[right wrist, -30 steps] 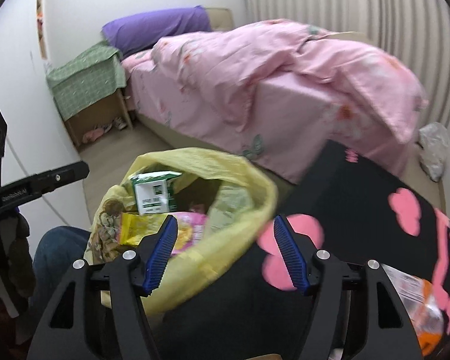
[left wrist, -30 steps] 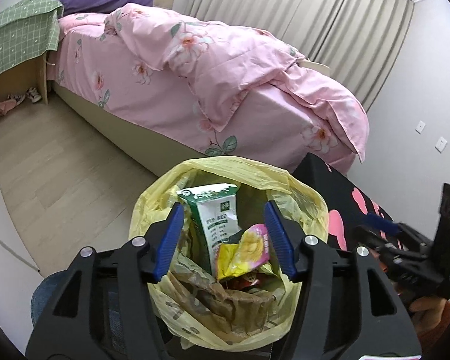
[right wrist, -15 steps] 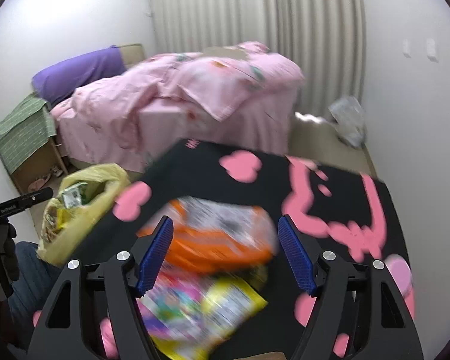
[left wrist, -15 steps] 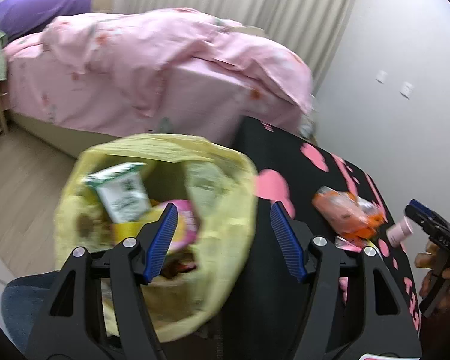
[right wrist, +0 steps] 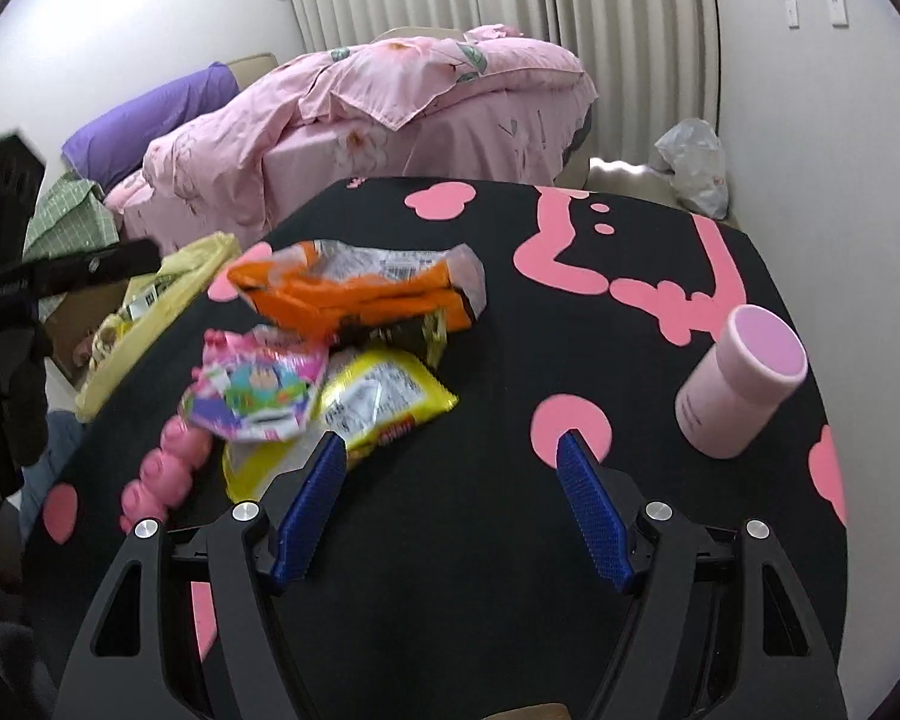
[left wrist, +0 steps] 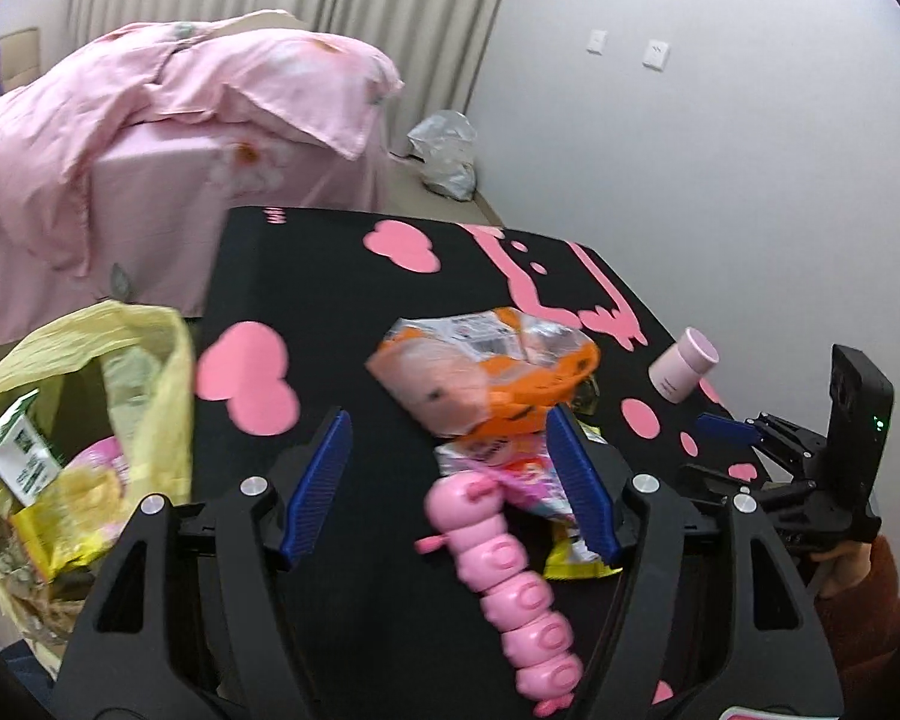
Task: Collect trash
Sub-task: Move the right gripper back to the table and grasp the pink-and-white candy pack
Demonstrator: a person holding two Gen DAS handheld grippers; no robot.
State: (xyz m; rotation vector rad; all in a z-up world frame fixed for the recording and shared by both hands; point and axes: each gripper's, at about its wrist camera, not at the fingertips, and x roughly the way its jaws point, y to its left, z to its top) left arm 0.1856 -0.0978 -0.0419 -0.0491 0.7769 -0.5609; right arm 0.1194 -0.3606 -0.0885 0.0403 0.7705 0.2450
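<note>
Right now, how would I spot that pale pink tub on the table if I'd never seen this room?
Start at the black table mat with pink hearts. The snack wrappers are heaped on its left side; look to the far right edge instead. There the pale pink cylindrical container stands alone and leaning, the only smooth, rigid, round thing among crinkly packets.
</note>
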